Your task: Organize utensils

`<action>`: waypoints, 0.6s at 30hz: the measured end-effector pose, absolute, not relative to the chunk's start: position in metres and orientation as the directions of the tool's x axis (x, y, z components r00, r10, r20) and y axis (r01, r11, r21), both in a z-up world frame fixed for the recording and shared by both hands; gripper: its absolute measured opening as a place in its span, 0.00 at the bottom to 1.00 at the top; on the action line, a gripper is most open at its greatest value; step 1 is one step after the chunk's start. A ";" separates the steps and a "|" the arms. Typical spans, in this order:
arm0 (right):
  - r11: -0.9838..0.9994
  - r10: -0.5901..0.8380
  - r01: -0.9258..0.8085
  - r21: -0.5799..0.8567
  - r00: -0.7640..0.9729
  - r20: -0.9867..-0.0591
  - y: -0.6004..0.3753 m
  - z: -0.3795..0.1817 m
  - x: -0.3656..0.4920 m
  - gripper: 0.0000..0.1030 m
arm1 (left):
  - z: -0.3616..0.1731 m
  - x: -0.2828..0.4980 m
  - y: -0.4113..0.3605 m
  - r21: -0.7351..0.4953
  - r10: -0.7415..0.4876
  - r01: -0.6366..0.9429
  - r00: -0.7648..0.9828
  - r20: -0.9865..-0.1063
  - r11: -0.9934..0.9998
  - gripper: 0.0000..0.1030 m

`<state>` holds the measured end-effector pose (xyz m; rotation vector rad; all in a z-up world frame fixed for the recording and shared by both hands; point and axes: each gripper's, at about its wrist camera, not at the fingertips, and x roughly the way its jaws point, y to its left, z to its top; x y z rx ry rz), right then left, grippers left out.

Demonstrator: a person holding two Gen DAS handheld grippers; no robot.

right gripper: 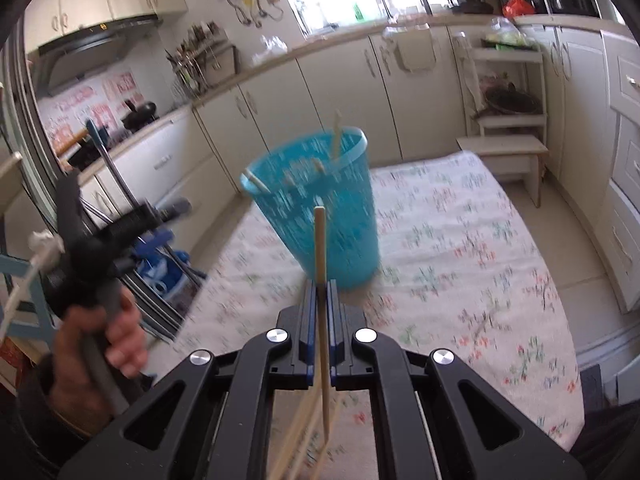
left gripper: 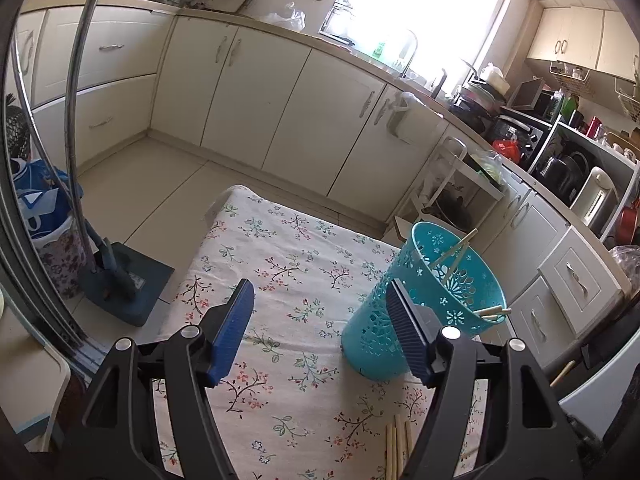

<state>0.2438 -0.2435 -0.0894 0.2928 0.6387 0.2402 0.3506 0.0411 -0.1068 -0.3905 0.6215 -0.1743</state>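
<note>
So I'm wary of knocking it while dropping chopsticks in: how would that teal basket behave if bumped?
The teal basket is probably light: thin, perforated plastic holding only a few chopsticks. It is tall and narrower at its base, so it may tip. On the floral cloth it may also slide.

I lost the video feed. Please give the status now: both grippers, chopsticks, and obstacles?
Right gripper shut on one chopstick. Left gripper open, empty. Teal basket upright, several chopsticks inside; more chopsticks on tablecloth. Nothing blocking.
</note>
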 end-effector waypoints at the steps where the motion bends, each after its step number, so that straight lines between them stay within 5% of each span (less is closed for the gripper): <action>1: 0.928 0.316 -0.141 0.345 0.788 -0.528 -0.242 -0.079 0.247 0.06 | -0.106 0.351 0.039 -0.401 -0.270 0.043 0.803 -0.531 0.915 0.63; 11: 0.904 0.360 -0.232 0.359 0.866 -0.347 -0.236 0.012 0.284 0.05 | -0.104 0.350 0.030 -0.359 -0.254 0.055 0.805 -0.536 0.932 0.64; 18: 0.909 0.356 -0.240 0.341 0.872 -0.337 -0.236 0.037 0.303 0.05 | -0.106 0.352 0.034 -0.367 -0.259 0.049 0.796 -0.547 0.929 0.64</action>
